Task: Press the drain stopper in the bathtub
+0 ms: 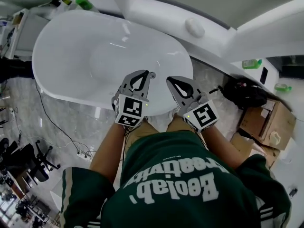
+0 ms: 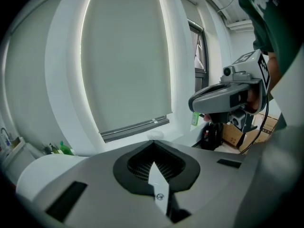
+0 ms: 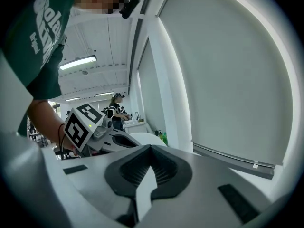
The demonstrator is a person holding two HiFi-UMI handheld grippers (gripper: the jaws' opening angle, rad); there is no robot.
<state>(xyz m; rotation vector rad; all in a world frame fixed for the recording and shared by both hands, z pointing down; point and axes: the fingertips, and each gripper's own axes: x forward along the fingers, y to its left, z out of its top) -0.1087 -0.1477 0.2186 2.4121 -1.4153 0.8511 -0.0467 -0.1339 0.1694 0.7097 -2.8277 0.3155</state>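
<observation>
**Stopper not yet pressed**

The left gripper [image 1: 144,75] and right gripper [image 1: 170,81] hovered over the near end of the bathtub [image 1: 71,37], each with its jaws closed together on nothing. A small metal piece, probably the drain stopper [image 1: 152,74], sat just beside the left gripper's tip and looked untouched, so the press itself was not yet done. The tub showed no water or loose items. An open cardboard box [image 1: 266,122] to the right held something pale, too small to name.

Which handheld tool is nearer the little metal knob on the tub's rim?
The left gripper: its tip is right beside the knob; the right gripper sits farther right.
</observation>
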